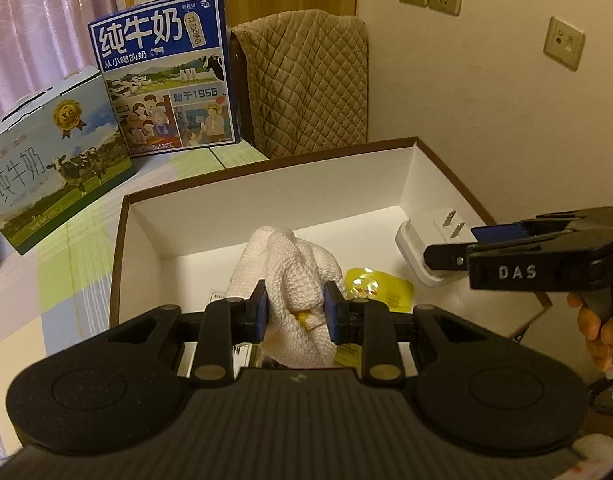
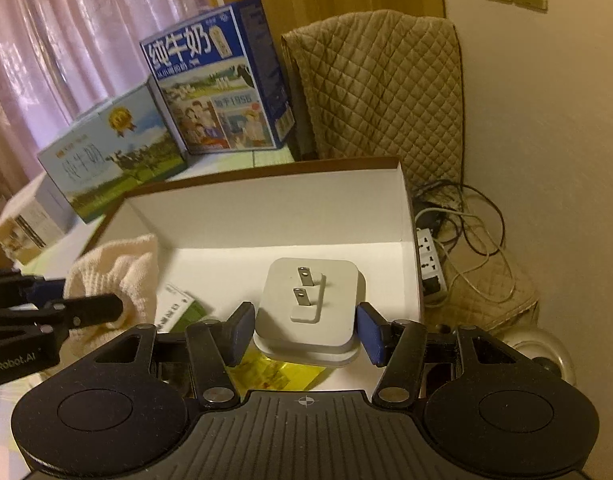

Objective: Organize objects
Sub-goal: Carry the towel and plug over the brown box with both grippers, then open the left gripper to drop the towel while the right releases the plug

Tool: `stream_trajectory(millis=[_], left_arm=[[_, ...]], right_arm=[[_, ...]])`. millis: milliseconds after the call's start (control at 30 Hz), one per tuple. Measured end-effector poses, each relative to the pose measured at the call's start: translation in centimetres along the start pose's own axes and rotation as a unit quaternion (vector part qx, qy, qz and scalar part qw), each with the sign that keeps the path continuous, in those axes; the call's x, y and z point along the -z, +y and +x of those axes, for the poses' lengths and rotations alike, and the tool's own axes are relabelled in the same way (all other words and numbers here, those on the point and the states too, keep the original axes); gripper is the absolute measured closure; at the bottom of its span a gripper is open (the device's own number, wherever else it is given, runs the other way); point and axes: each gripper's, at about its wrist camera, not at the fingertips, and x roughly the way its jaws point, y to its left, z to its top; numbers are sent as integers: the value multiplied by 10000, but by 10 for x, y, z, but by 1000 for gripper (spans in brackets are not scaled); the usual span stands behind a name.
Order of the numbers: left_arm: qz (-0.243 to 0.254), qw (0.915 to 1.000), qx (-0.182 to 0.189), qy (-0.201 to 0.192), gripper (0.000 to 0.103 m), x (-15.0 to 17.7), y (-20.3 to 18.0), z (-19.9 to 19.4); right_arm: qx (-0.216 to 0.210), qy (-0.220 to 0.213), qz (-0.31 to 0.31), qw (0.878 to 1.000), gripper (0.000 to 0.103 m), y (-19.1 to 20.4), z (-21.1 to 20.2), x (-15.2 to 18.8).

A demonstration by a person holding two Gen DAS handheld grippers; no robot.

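White cloth point(image 1: 294, 280) clamped by left gripper point(image 1: 294, 312) inside box point(image 1: 266, 184)

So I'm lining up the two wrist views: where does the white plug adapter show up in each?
Left wrist view: white plug adapter at right of centre, over the box's right end, beside the right gripper.
Right wrist view: adapter at lower centre, between the right gripper's jaws, prongs up.
Shared landmark: the dark blue milk carton standing behind the white box.
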Motion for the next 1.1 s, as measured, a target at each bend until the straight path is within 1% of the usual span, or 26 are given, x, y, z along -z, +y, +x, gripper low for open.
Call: stream_trajectory(millis=[133, 333, 467, 500, 600, 767, 833, 1100], left_arm=[[38, 9999, -56, 94, 79, -6, 2, 17], [60, 9997, -126, 187, 79, -8, 5, 31], [61, 9996, -153, 237, 79, -7, 7, 36], [63, 9996, -153, 246, 79, -7, 7, 37], [89, 9995, -149, 265, 79, -6, 7, 39], [113, 9995, -111, 279, 79, -6, 6, 42], [144, 9995, -95, 279, 79, -6, 4, 42], [258, 9993, -29, 254, 78, -20, -13, 51]], right_arm=[[135, 114, -176, 9997, 51, 0, 19, -4], [386, 233, -645, 9969, 51, 3, 49, -12], [489, 115, -852, 9951, 51, 4, 63, -17], [512, 38, -843, 9951, 51, 3, 64, -18], [526, 21, -713, 9961, 51, -2, 63, -23], [329, 48, -608, 9976, 51, -9, 47, -22], [249, 115, -706, 9971, 51, -8, 40, -19], [270, 139, -1029, 9942, 51, -3, 32, -10]])
